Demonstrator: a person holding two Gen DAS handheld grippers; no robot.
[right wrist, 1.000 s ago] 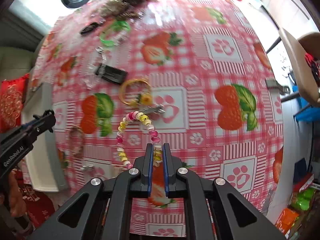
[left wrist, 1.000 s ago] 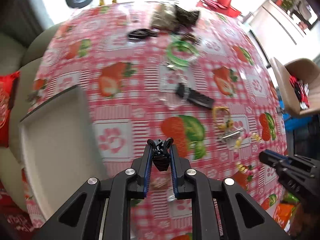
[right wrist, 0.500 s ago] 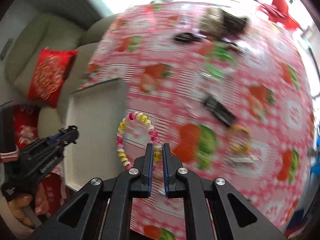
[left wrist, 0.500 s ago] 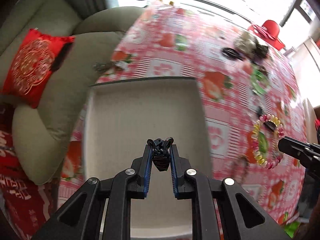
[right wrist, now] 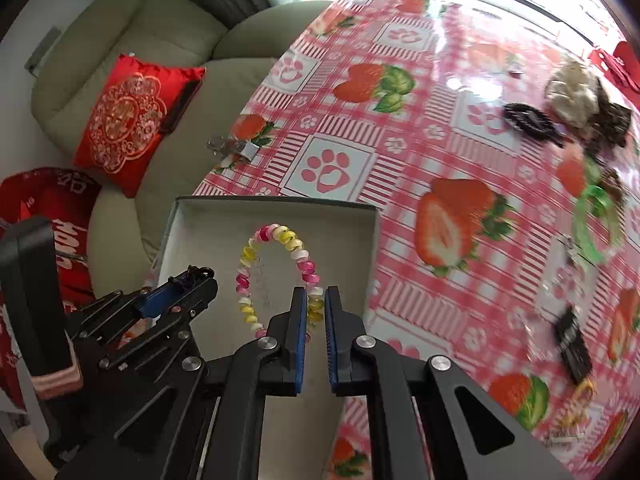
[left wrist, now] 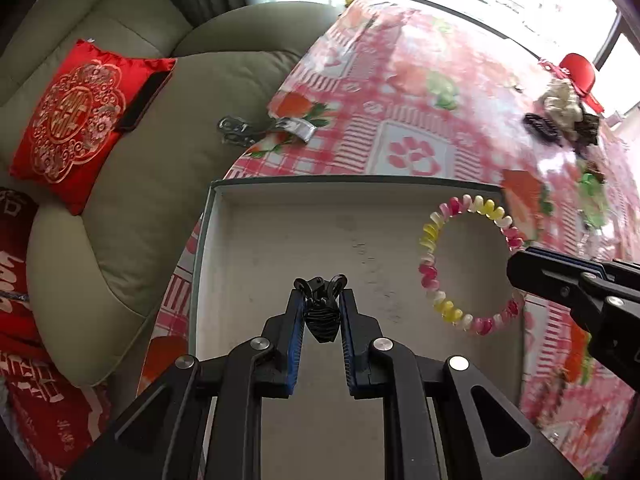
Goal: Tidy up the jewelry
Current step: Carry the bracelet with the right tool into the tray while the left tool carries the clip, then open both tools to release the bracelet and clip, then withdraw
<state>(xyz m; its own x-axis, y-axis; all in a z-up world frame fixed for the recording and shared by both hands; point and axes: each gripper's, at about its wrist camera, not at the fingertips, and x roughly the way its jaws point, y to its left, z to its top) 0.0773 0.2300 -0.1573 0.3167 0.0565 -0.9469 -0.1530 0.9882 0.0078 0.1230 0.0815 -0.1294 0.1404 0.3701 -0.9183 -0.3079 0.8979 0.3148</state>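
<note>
1. Left tongs (left wrist: 320,300) clamped on a small black claw hair clip (left wrist: 321,312), held above the near-middle of the shallow grey box (left wrist: 208,216) at the near-left edge of the bench (right wrist: 440,120)
2. Right tongs (right wrist: 316,304) pinched on a spiral bracelet (right wrist: 280,264) of pink, yellow and white coils, hanging over the right half of the same box; loop seen from the left wrist view at (left wrist: 468,264)
3. Box floor bare apart from faint marks: nothing yet dropped inside, so sorting judged to be at its very start, with two pieces about to go in together
4. Left out on the strawberry-print cloth, far and right of the box: a black oval hair clip (right wrist: 528,120), a pale scrunchie (right wrist: 572,96) beside a dark one (right wrist: 612,120), a green ring-shaped piece (right wrist: 592,224), a black rectangular item (right wrist: 572,344) and a yellowish piece (right wrist: 580,396) at the near right, blurred
5. Metal clip (right wrist: 232,148) pinning the cloth at the far-left bench edge, not part of the sorting as far as can be judged
6. Next in order, by judgement: both tongs to loosen low over the box, kept apart so the bracelet does not tangle with the claw clip, then back for the rest
</note>
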